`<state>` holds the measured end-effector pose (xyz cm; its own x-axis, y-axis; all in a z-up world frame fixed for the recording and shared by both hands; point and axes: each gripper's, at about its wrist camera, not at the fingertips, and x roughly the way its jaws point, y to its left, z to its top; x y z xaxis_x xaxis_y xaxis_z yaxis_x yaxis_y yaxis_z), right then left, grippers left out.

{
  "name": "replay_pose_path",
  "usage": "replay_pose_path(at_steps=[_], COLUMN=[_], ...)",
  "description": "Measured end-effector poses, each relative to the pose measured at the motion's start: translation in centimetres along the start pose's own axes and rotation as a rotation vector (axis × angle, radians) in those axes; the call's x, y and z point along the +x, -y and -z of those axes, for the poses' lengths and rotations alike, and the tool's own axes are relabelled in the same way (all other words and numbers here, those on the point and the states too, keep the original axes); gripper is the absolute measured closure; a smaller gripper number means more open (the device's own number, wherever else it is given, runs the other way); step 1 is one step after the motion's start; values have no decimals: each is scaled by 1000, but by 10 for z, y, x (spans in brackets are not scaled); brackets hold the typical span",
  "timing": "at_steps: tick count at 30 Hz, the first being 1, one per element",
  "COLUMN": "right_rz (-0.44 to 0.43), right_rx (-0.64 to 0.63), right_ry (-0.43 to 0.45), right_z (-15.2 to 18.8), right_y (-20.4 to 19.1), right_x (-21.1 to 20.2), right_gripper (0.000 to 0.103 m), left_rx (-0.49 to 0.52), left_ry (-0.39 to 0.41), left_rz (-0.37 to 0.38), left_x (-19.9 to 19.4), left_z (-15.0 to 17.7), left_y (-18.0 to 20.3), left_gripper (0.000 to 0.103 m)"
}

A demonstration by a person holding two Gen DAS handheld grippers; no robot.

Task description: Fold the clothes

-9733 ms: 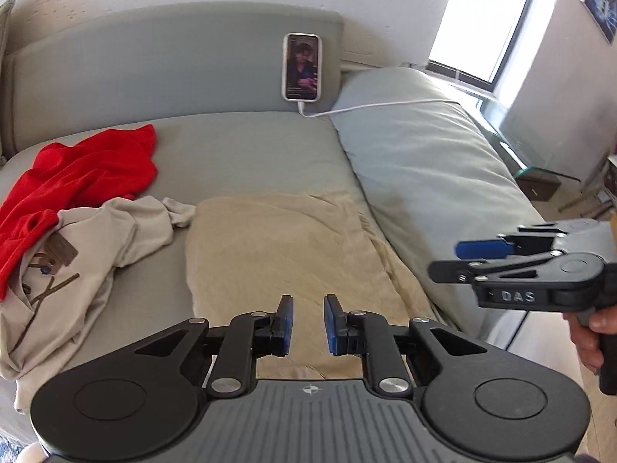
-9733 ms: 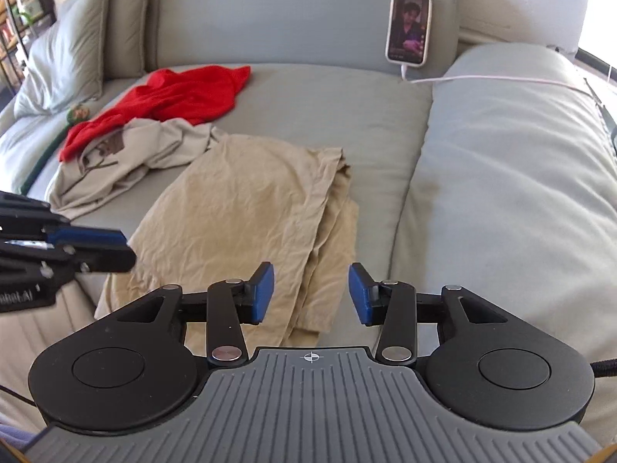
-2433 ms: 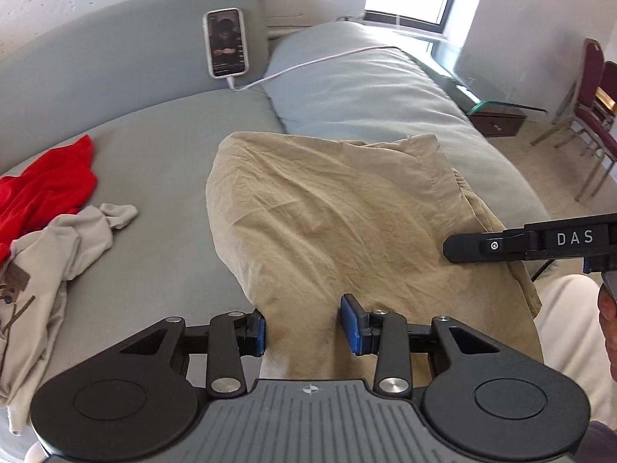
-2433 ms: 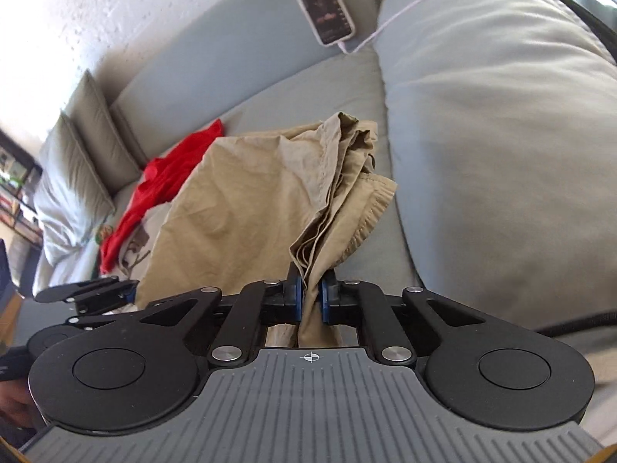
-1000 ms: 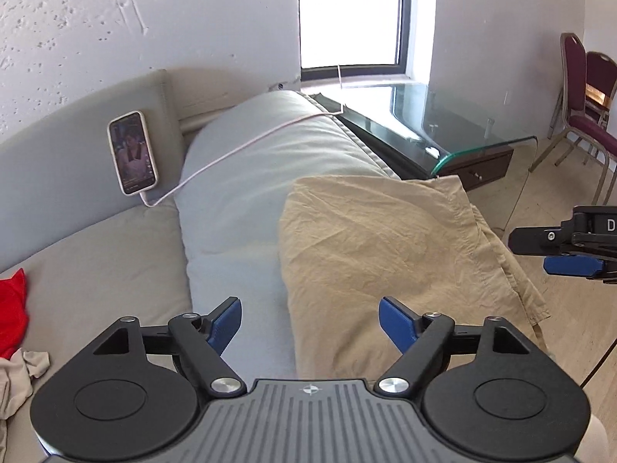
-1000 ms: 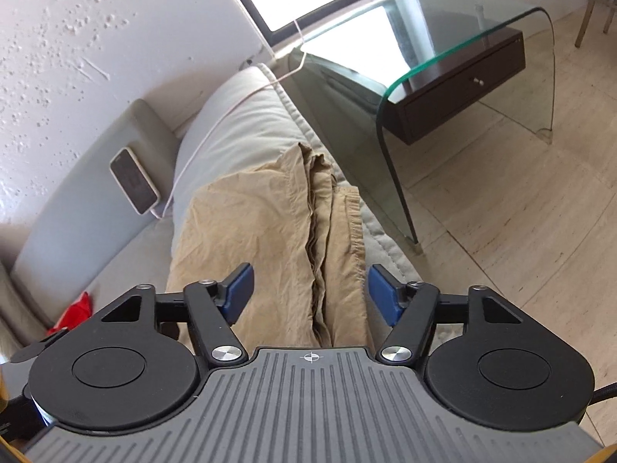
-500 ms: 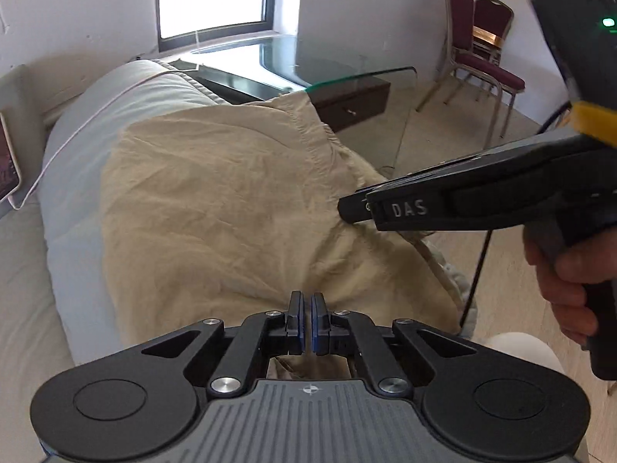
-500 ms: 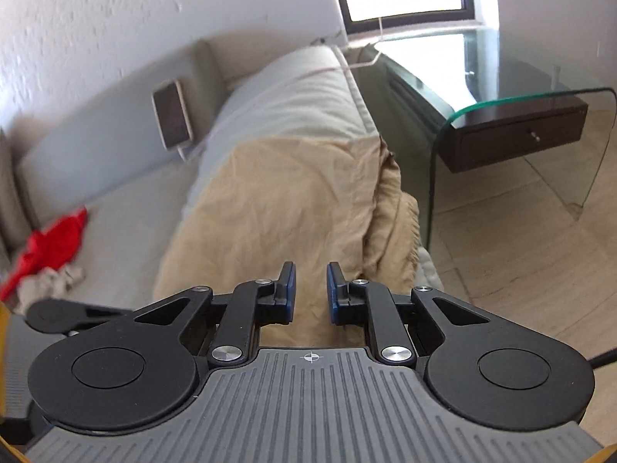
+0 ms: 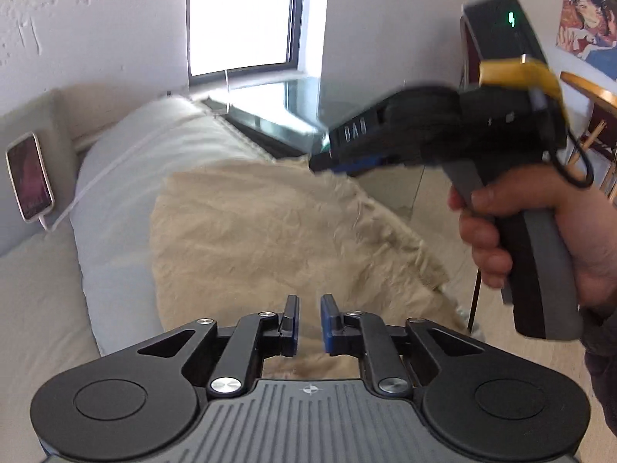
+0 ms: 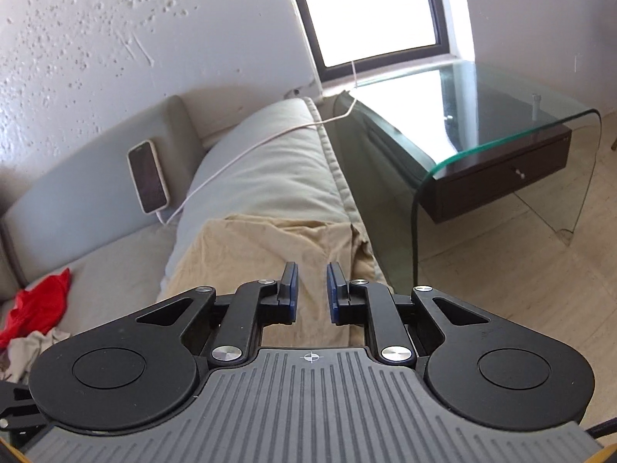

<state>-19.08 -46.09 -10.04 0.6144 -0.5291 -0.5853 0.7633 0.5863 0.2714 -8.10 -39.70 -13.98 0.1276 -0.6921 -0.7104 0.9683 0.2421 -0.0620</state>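
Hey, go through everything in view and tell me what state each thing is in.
Left tool: slightly open, jaws just opening, nothing between them.
Right tool: slightly open, jaws just opening, nothing between them.
Tan garment: folded, lying on the sofa arm.
Red garment: crumpled, unfolded.
Phone: propped against the backrest, cable plugged in.
Drawer: shut.

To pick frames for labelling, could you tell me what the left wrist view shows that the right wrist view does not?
Only the left wrist view shows the person's right hand and a wall poster. Only the right wrist view shows the red garment and the dark drawer under the glass table. Both show the tan garment draped over the sofa arm, the phone, its white cable and the window.
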Motion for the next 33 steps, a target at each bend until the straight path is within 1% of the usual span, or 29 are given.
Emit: replay_pose_path(at_steps=[1, 3, 6, 7, 8, 9, 10, 11, 12, 13, 14, 15, 17, 18, 20, 22, 23, 24, 25, 26, 27, 28, 31, 32, 33], right_rz=[-9, -36, -40, -18, 28, 82, 113, 136, 179, 235, 271, 261, 175, 135, 66, 5, -13, -26, -20, 19, 69, 109, 225, 254, 260], right_rx=[3, -6, -47, -63, -77, -81, -69, -44, -22, -7, 17, 57, 126, 141, 124, 89, 62, 32, 2, -25, -41, -47, -33, -20, 3], right_ry=[-3, -9, -37, -57, -84, -103, -108, -103, -88, -70, -57, -52, -45, -45, -64, -97, -121, -152, -183, -219, -247, -253, -238, -236, -237], right_z=[-1, -3, -2, 0, 2, 5, 7, 8, 9, 8, 8, 7, 6, 7, 13, 25, 32, 41, 49, 58, 66, 72, 77, 76, 74], right_y=[-2, -8, -12, -10, -7, -2, 5, 12, 18, 23, 29, 35, 38, 36, 21, 4, -4, -10, -15, -15, -13, -9, -1, 0, 1], right_x=[8, 24, 46, 53, 61, 67, 69, 68, 63, 57, 49, 38, 12, -1, -26, -42, -44, -44, -41, -36, -31, -30, -49, -57, -68], right_gripper=[85, 85, 86, 91, 92, 96, 103, 103, 103, 94, 94, 94, 94, 94, 91, 76, 73, 74, 74, 74, 78, 88, 87, 84, 81], left_rx=[8, 52, 60, 60, 63, 66, 66, 66, 66, 69, 69, 68, 64, 64, 64, 64, 63, 63, 66, 73, 81, 90, 68, 50, 30], left_ry=[-14, -11, -31, -35, -37, -40, -41, -42, -42, -40, -38, -36, -36, -37, -39, -45, -48, -53, -59, -63, -67, -67, -80, -86, -92], left_rz=[3, 4, 45, 47, 48, 49, 47, 45, 43, 42, 41, 41, 47, 53, 61, 68, 71, 75, 81, 84, 86, 84, 54, 39, 14], left_x=[7, 13, 17, 18, 20, 21, 21, 20, 19, 18, 17, 15, 12, 10, 8, 4, 3, 1, -1, -4, -7, -11, -28, -35, -42], left_z=[3, 5, 1, 0, 0, -1, -1, -2, -2, -2, -1, 0, 2, 4, 7, 11, 13, 16, 18, 19, 21, 23, 23, 22, 21], left_y=[0, 8, 15, 15, 16, 16, 16, 16, 16, 16, 16, 15, 16, 16, 18, 21, 24, 26, 27, 28, 29, 30, 28, 27, 25], left_gripper=[96, 97, 97, 97, 97, 97, 97, 97, 97, 97, 97, 97, 97, 97, 97, 97, 97, 97, 97, 97, 97, 97, 96, 95, 92])
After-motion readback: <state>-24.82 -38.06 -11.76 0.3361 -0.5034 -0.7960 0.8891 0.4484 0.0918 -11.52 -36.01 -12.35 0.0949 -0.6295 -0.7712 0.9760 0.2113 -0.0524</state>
